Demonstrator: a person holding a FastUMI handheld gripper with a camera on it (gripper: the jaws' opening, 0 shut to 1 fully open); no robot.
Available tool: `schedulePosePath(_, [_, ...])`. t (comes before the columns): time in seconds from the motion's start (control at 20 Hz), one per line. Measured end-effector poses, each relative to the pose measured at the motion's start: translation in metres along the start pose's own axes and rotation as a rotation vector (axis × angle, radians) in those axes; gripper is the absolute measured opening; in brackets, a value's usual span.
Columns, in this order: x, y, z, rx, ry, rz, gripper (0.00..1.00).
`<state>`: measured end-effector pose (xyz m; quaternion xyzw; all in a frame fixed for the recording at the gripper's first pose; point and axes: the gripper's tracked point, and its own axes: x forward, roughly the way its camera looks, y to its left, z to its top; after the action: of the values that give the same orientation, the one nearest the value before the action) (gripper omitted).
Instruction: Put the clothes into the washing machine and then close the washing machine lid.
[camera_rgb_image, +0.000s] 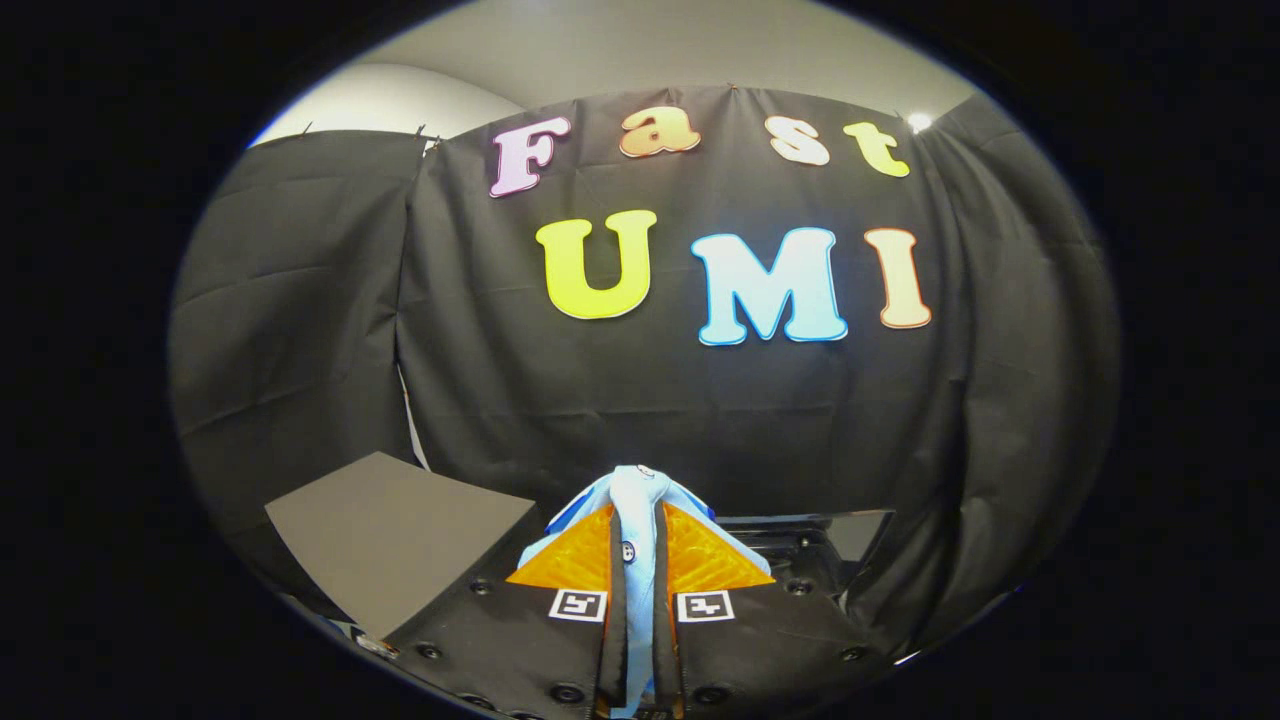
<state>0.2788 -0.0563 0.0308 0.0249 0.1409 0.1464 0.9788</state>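
Gripper view: the claw (640, 555) pinches a light blue cloth garment (638, 500) between both fingers, the fabric bunching up past the tips. Just behind and right of the fingers sits a dark washing machine (820, 540); left lies a flat grey panel (400, 530).

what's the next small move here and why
Probably carry the light blue garment forward and down toward the dark machine top just beyond the fingers. The gripper is shut on the cloth, held up facing the booth wall, so it is not yet over any opening. Whether the lid is open cannot be told.
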Motion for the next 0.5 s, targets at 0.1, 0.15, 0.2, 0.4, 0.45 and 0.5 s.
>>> schedulePosePath(0.1, [-0.001, -0.008, -0.025, -0.001, 0.036, -0.005, 0.12])
schedulePosePath(0.15, [0.001, -0.011, -0.037, 0.005, 0.053, -0.009, 0.12])
schedulePosePath(0.2, [0.002, -0.015, -0.048, 0.005, 0.074, -0.02, 0.12])
schedulePosePath(0.4, [0.017, -0.029, -0.107, 0.007, 0.185, -0.051, 0.12])
schedulePosePath(0.45, [0.022, -0.032, -0.122, 0.009, 0.212, -0.056, 0.12])
schedulePosePath(0.5, [0.027, -0.034, -0.137, 0.008, 0.241, -0.062, 0.12])
